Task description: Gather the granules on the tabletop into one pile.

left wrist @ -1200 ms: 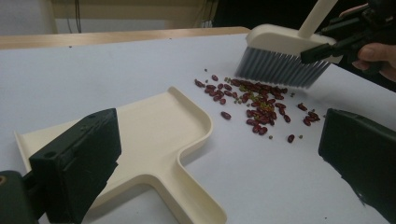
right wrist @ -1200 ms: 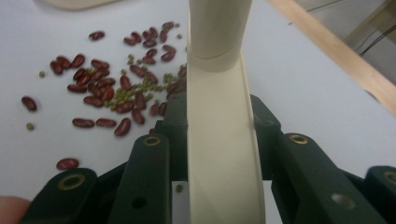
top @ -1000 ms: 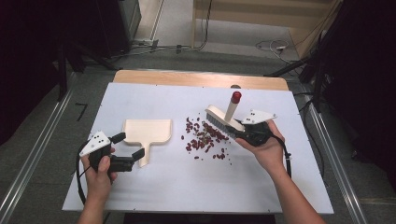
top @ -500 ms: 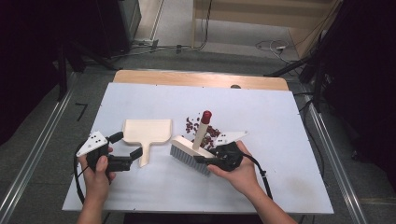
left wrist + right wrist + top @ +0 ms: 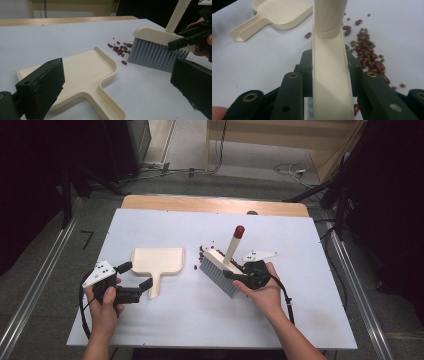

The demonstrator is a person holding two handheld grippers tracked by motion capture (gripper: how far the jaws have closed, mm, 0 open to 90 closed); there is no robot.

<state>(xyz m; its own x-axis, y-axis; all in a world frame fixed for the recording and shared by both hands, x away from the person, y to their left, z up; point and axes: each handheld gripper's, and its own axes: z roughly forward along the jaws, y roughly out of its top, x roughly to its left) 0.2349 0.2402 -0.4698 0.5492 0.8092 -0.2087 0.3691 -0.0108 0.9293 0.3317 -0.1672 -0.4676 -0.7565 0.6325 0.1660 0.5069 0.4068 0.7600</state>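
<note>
Leftward went the brush (image 5: 220, 267), right gripper (image 5: 239, 276) clamped on it; left gripper (image 5: 136, 281) apart.

A white table top (image 5: 320, 320) lies on a light wooden board whose far edge (image 5: 215, 204) shows beyond it. Grey floor (image 5: 45, 250) surrounds the table. Metal rails run along both sides, left (image 5: 35, 285) and right (image 5: 357, 295). Black cables (image 5: 190, 170) and a white cable (image 5: 292, 170) lie on the floor past the table. A pale wooden frame (image 5: 280, 142) stands at the far end. A dark cabinet (image 5: 125, 145) stands at the far left. Both outer sides lie in deep shadow; the table top is evenly lit
</note>
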